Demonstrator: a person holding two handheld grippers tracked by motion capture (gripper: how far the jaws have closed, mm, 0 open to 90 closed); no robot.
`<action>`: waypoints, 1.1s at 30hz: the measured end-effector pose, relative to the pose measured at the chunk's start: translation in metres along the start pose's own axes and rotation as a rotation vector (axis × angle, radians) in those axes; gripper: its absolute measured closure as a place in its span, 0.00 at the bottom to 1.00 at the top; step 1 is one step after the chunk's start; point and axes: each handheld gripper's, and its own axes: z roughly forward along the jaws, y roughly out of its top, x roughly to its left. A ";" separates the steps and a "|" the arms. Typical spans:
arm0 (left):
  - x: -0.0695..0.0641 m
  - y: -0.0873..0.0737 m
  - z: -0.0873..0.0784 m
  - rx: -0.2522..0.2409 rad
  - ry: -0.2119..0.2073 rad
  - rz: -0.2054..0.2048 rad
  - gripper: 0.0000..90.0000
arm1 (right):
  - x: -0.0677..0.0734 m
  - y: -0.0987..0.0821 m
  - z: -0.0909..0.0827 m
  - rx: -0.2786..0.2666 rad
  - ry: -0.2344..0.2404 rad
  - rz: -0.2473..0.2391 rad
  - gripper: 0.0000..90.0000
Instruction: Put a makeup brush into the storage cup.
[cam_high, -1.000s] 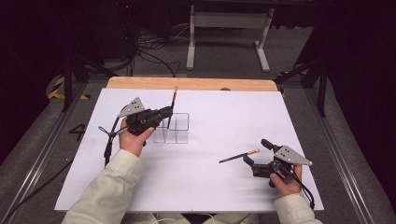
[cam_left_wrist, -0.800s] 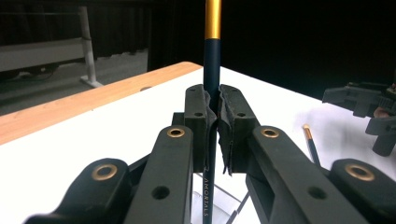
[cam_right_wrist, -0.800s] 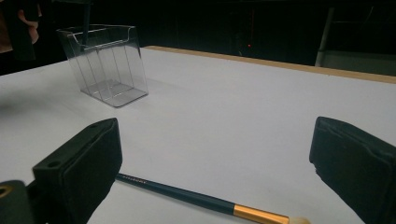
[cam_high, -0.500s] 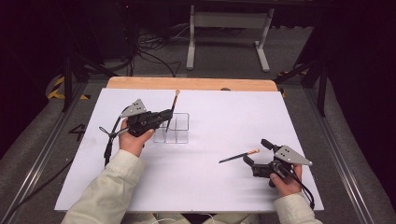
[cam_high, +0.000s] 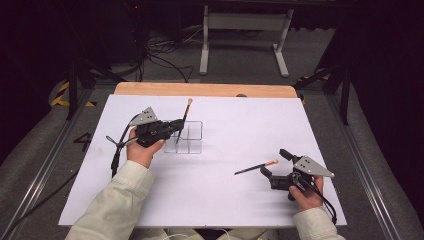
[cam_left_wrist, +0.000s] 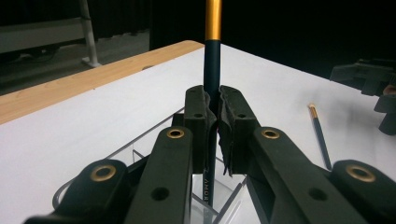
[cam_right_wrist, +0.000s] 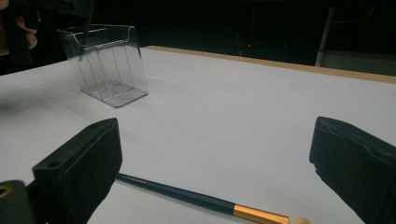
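Left tool (cam_left_wrist: 214, 123) pinching upright brush (cam_left_wrist: 212, 70) (bristles cut off), right tool (cam_right_wrist: 212, 163) spread

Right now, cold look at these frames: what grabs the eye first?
The left gripper, shut on a dark makeup brush that stands upright, its lower end down in the clear divided holder at mid-table. Next, the second brush lying flat on the white table, just ahead of the right gripper, whose jaws stand wide open on either side of it without touching.
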 end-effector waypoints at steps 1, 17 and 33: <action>0.000 0.000 0.000 0.004 0.003 -0.001 0.91 | 0.000 0.000 0.000 0.000 0.000 0.000 0.04; -0.006 0.005 -0.005 0.016 0.004 -0.056 0.40 | 0.000 0.000 0.000 0.000 -0.002 0.005 0.03; -0.042 0.021 -0.025 0.066 -0.019 0.022 0.27 | 0.001 0.001 -0.002 0.024 -0.024 0.002 0.08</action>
